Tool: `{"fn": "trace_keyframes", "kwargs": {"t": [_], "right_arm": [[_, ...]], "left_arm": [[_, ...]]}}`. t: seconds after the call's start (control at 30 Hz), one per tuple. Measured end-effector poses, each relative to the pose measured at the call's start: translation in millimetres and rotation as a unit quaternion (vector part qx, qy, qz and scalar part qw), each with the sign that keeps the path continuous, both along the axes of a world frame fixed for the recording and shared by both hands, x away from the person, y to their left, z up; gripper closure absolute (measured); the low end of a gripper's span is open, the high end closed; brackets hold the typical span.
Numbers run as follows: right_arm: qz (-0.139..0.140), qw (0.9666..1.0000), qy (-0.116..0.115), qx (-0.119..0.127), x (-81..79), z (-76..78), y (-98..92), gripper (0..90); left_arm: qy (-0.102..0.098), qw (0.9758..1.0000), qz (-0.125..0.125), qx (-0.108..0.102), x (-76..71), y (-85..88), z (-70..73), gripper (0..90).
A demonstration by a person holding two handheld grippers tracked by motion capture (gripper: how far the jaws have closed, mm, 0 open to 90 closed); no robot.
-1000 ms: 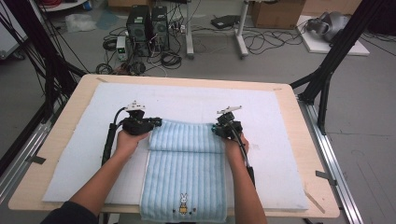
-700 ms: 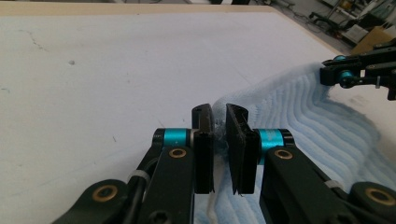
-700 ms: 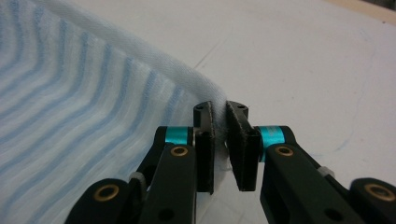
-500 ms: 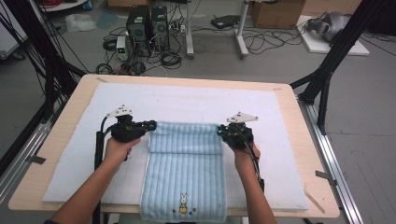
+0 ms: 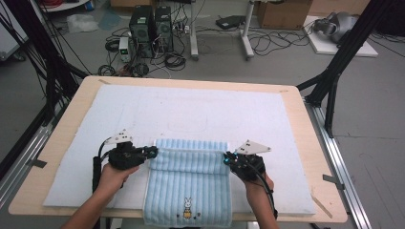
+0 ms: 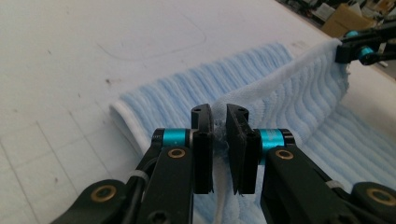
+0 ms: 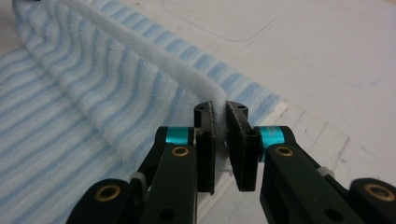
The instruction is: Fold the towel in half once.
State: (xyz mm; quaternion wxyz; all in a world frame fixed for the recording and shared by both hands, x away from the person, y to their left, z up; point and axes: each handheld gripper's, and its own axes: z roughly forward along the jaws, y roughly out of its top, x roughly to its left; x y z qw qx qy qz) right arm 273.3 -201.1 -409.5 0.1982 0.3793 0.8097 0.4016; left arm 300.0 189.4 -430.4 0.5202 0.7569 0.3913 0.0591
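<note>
A light blue striped towel point(image 5: 188, 183) lies on the white mat point(image 5: 200, 112) that covers the wooden table point(image 5: 76, 98), toward the 6 o'clock edge in the high view, its near end with a small rabbit picture hanging just over that edge. The towel's far end is folded back toward the person. The left gripper point(image 5: 152, 152) pinches the folded edge's corner at 9 o'clock of the towel, jaws nearly closed on the cloth point(image 6: 219, 135). The right gripper point(image 5: 227, 158) pinches the opposite corner at 3 o'clock, jaws narrow on the white hem point(image 7: 219, 122). The edge stretches raised between them, with the other gripper point(image 6: 362, 46) at 2 o'clock in the left gripper view
</note>
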Motion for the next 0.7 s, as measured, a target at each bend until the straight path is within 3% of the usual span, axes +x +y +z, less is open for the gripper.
{"fn": "trace_keyframes", "kwargs": {"t": [0.27,0.37,0.47,0.53,0.63,0.7], "right_arm": [[0.005,0.9999,0.016,-0.002,-15.2,-6.4,-4.7,81.5],[0.006,0.9995,0.028,-0.013,-20.1,-11.0,-8.3,79.8],[-0.003,0.9995,0.032,0.001,-22.4,-12.5,-15.9,71.7],[-0.021,0.999,0.027,0.031,-20.7,-8.9,-22.9,64.2],[-0.047,0.9977,0.017,0.045,-12.0,-4.2,-29.3,61.1],[-0.057,0.9969,0.022,0.049,-3.2,-4.7,-29.6,61.3]], "left_arm": [[0.015,0.9995,-0.023,0.016,-15.2,-2.3,-8.4,80.0],[0.026,0.999,-0.032,0.017,-17.8,-3.8,-12.0,74.5],[0.014,0.9999,-0.007,0.007,-13.0,0.4,-7.0,59.6],[0.008,0.9999,0.011,0.001,-7.7,4.8,-2.9,52.2],[-0.001,0.9993,0.036,-0.004,3.3,12.0,2.3,50.4],[0.005,0.9988,0.049,-0.006,12.9,15.9,2.4,50.6]]}}
